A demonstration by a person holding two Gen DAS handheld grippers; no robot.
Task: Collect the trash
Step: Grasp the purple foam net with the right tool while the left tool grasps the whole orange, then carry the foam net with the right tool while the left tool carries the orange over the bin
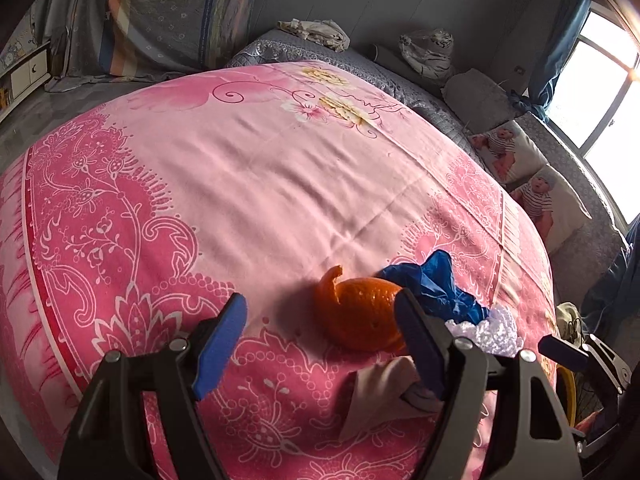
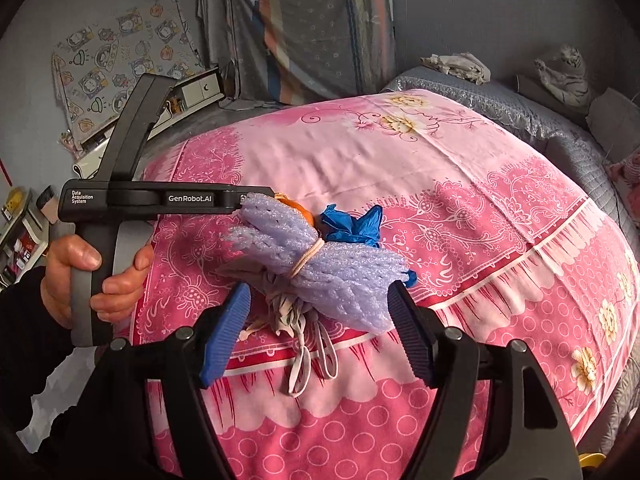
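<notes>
A pile of trash lies on the pink floral bedspread point(image 1: 248, 176). An orange peel point(image 1: 360, 312) sits just ahead of my open left gripper point(image 1: 324, 344), close to its right finger. Behind it lie a crumpled blue plastic bag point(image 1: 432, 284) and a purple foam net point(image 1: 488, 332). A beige scrap point(image 1: 380, 396) lies under the right finger. In the right wrist view the foam net point(image 2: 332, 272), tied with a rubber band, lies between the fingers of my open right gripper point(image 2: 320, 336), with the blue bag point(image 2: 352, 220), a face mask point(image 2: 304, 340) and the left gripper's body point(image 2: 160, 200) beside it.
Grey quilt point(image 1: 420, 88) and baby-print pillows point(image 1: 520, 172) lie along the bed's right side by a window. A folded cloth point(image 1: 316, 32) and a tiger plush point(image 1: 428, 52) sit at the bed's far end. A yellow-rimmed bin point(image 1: 568, 392) shows at lower right.
</notes>
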